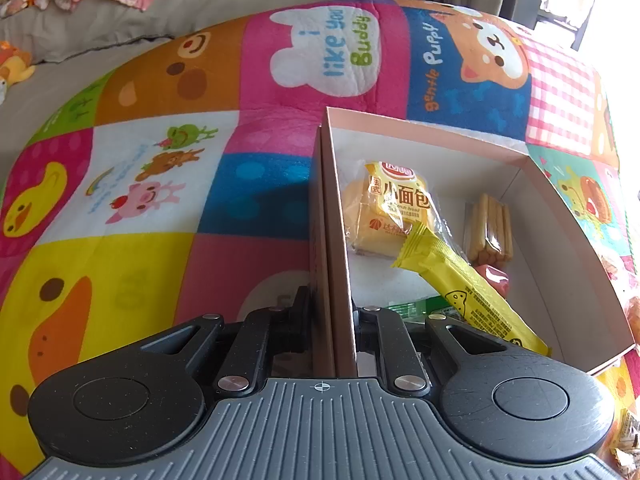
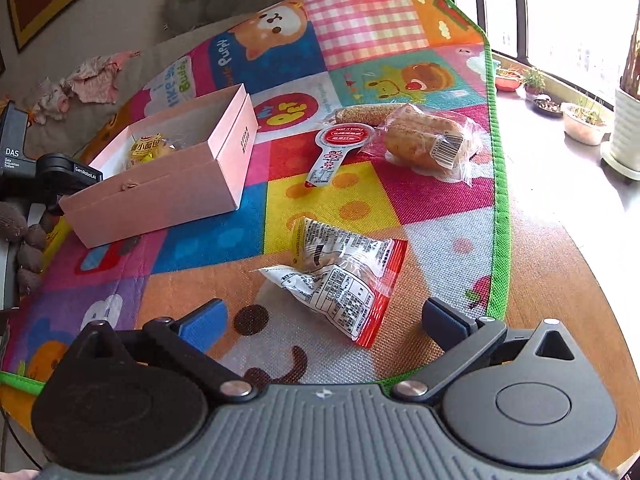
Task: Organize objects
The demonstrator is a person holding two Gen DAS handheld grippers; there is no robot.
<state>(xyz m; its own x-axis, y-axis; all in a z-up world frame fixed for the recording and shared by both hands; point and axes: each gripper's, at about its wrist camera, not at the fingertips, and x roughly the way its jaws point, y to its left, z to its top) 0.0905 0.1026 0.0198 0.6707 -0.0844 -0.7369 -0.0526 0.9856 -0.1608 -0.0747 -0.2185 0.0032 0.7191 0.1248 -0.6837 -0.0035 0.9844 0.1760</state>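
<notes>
Left wrist view: left gripper (image 1: 332, 312) pinches the near wall of the pink box (image 1: 424, 128), one finger outside, one inside. The box sits open on a cartoon patchwork mat (image 1: 160, 184). Inside: a yellow bread packet (image 1: 394, 204) near the gripped wall, a long yellow snack bar (image 1: 460, 288) lying diagonally over it, a bundle of biscuit sticks (image 1: 490, 228) toward the far side, and a small red wrapped piece (image 1: 494, 278) just beside the sticks. A green wrapper (image 1: 416, 308) shows partly under the bar.

Right wrist view: right gripper (image 2: 324, 320) spread wide, nothing between its blue pads (image 2: 204, 324). A clear-and-red snack bag (image 2: 340, 276) lies on the mat just ahead of the fingers. Farther off, a bagged bread roll (image 2: 428, 140) and a red-labelled sachet (image 2: 336, 152) beside it. Pink box (image 2: 192, 176) well to the left, with the left gripper (image 2: 68, 170) at its corner.
</notes>
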